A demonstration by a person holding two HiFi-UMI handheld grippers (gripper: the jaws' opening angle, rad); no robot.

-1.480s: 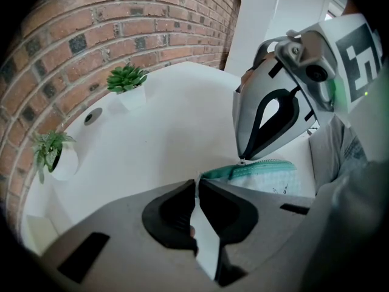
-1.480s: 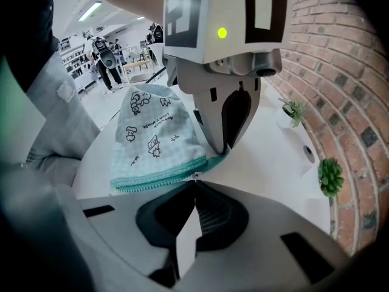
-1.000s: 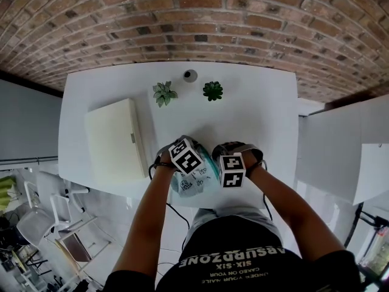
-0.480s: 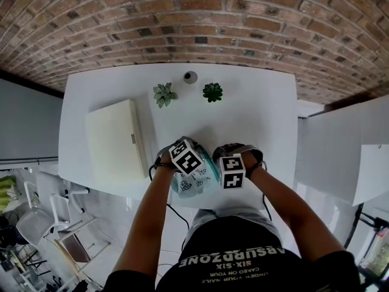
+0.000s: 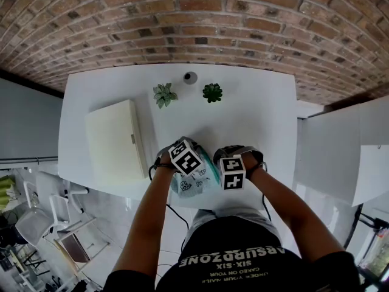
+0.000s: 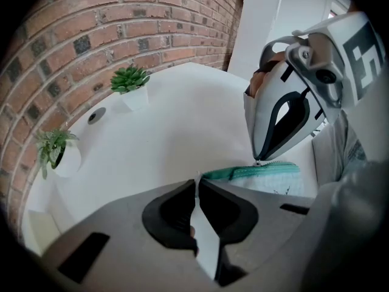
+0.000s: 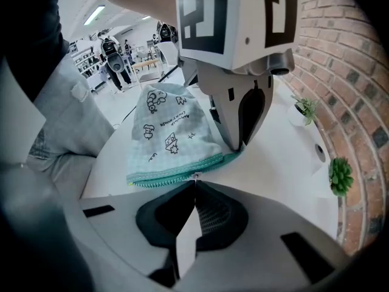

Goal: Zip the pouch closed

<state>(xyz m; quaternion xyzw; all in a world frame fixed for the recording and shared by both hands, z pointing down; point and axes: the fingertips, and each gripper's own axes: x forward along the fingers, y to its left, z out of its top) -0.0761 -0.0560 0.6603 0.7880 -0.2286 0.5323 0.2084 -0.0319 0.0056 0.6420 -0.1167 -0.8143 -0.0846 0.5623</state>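
Two hand-held grippers, side by side above the near edge of a white table (image 5: 243, 108), both aimed steeply down, marker cubes uppermost in the head view. One forearm behind each.

1. Pouch (image 7: 170, 132). Pale green check fabric with small black doodle prints and a teal zip (image 7: 164, 176) along one edge. Lies flat at the table's near edge, directly under both grippers and largely covered by them in the head view.

2. Left gripper (image 6: 197, 184). Jaws pinched down to a sliver, clamped on the end of the pouch just past the end of the zip. Thin pale strip of material caught at the tips.

3. Right gripper (image 7: 194, 184). Jaws fully together, tips nipping the small metal zip pull (image 7: 194, 176), roughly midway along the visible teal band. Stands just beside the left gripper, on the same zip line.

4. Cream box (image 5: 115, 140). Flat, closed, on the table's left part, well apart from the pouch.

5. Pale-leaved plant (image 5: 164, 93) and dark green plant (image 5: 213, 91). Small, in white pots, near each other at the table's far side.

6. Round grey object (image 5: 190, 75). Small, at the far edge between the two plants; kind not discernible.

7. Brick wall (image 5: 200, 23). Red-brown, directly behind the table.
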